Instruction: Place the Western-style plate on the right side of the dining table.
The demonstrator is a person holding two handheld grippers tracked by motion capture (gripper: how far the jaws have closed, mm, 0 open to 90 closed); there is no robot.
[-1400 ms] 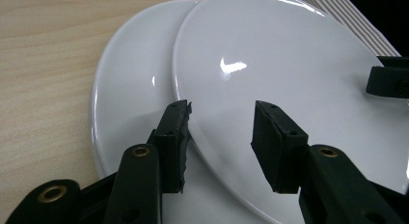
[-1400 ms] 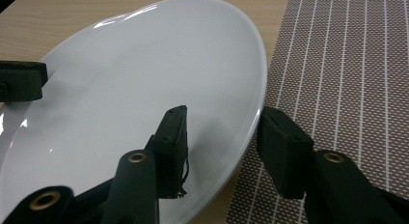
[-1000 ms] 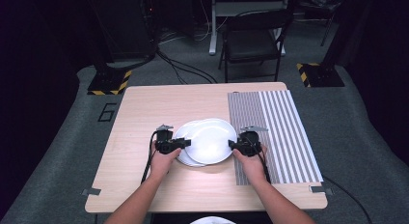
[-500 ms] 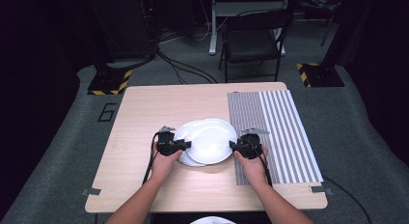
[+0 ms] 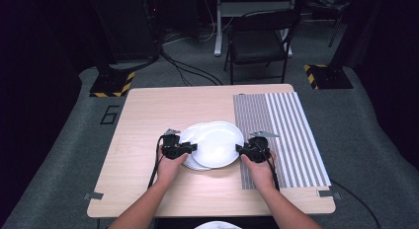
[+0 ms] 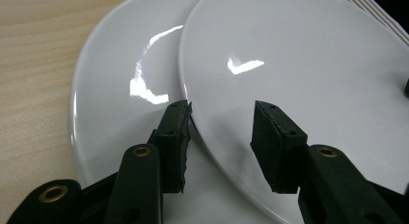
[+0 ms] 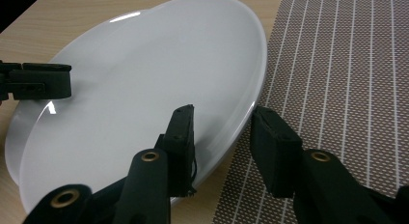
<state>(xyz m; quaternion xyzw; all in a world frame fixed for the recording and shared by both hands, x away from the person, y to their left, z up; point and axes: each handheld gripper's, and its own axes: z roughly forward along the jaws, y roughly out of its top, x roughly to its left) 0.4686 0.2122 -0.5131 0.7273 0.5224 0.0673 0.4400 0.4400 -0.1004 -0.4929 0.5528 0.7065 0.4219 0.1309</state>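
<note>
High view shows the top plate (image 5: 217, 142) lying askew on the lower plate (image 5: 190, 140), mid-desk (image 5: 148, 115) beside the striped mat (image 5: 286, 135). Each hand-held gripper, left (image 5: 190, 148) and right (image 5: 240, 149), is narrowed on the top plate's opposite rims (glossy, likely slippery). A good lift would keep both sides level.

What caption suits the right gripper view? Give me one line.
Right gripper clamps the top plate at its near rim beside the striped mat; left gripper meets the far rim.
</note>
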